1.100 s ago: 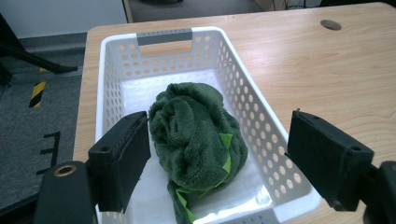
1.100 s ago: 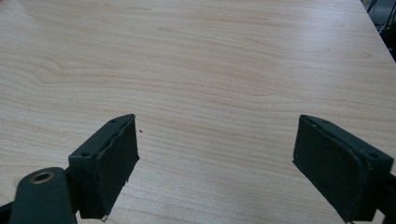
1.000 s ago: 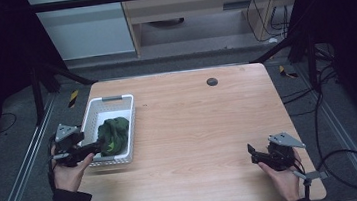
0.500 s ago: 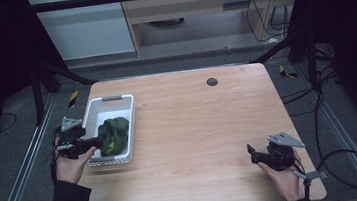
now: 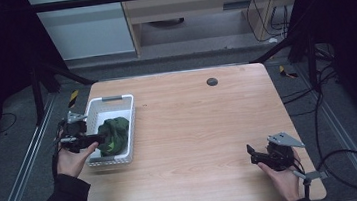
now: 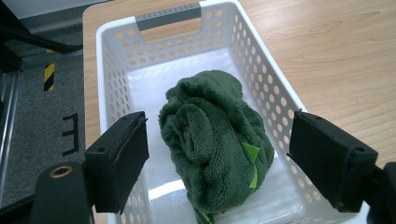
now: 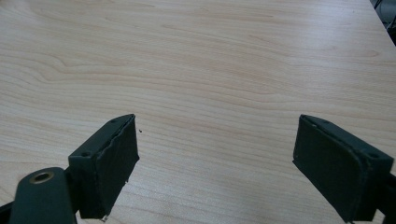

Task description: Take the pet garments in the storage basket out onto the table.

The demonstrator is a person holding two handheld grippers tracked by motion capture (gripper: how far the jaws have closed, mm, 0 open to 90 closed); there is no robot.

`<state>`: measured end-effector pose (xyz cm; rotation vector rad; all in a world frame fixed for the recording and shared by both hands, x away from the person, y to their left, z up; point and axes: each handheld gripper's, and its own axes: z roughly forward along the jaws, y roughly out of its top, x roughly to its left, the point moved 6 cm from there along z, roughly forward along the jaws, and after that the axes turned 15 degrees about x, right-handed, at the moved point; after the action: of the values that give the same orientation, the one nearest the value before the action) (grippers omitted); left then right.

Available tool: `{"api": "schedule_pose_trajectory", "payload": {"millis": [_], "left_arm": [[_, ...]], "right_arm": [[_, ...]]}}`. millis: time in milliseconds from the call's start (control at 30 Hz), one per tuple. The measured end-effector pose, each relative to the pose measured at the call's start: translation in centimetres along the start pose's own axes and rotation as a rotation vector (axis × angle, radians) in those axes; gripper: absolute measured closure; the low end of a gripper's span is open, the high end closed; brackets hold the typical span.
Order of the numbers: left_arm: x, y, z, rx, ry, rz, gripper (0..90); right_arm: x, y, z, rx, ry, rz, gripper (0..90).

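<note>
1. A green cloth [image 6: 215, 144] lies bunched in the white basket [image 5: 127, 117], toward the end nearer the person.
2. The basket sits at the table's [image 5: 204, 123] left edge, its grey handle [image 6: 170, 16] at the far end.
3. The left gripper [image 5: 101, 137] hangs over the basket's near-left corner, jaws spread wide on either side of the cloth, holding nothing.
4. In the left gripper view the cloth shows between the jaws, apart from both.
5. The right gripper [image 5: 250, 154] rests low at the table's near-right corner, well apart from the basket, jaws wide open over bare wood.
</note>
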<state>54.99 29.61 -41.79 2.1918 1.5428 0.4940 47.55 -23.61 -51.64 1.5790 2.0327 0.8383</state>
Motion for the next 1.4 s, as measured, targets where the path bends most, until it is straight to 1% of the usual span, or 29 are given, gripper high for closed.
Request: {"api": "schedule_pose_trajectory", "payload": {"millis": [133,200,367,400,567,833,900,1033,1100,1267,1400], "left_arm": [[0.1,0.2,0.3,0.017,0.002,0.002,18.9],[0.0,0.3,0.6,0.034,0.005,0.012,18.7],[0.0,0.5,1.0,0.054,0.005,0.019,18.4],[0.0,0.6,1.2,0.070,0.008,0.021,18.3],[0.2,0.8,1.5,0.080,0.008,0.019,18.4],[0.3,1.0,2.2,0.122,0.005,0.021,18.1],[0.3,1.1,2.4,0.122,0.003,0.019,18.0],[0.4,1.1,2.8,0.139,0.003,0.015,17.9],[0.3,1.1,3.0,0.142,0.003,0.014,17.7],[0.2,1.3,3.3,0.149,0.001,0.015,17.7],[0.1,1.2,3.8,0.165,0.001,0.015,17.5]], "right_arm": [[0.1,0.0,0.0,0.003,0.004,0.006,13.8],[0.0,0.0,0.1,0.003,0.003,-0.001,13.9],[0.1,0.0,0.1,0.006,0.005,-0.003,13.8],[0.1,0.0,0.1,0.006,0.005,-0.003,13.9],[0.0,-0.1,0.1,0.008,0.007,-0.004,13.8],[0.1,-0.1,0.2,0.014,0.009,-0.010,13.8],[0.1,-0.1,0.2,0.018,0.012,-0.007,13.7],[0.1,-0.1,0.2,0.016,0.011,-0.012,13.8],[0.1,-0.1,0.2,0.020,0.014,-0.006,13.7],[0.2,-0.2,0.3,0.025,0.017,-0.006,13.5],[0.2,-0.2,0.3,0.027,0.017,-0.004,13.1]]}}
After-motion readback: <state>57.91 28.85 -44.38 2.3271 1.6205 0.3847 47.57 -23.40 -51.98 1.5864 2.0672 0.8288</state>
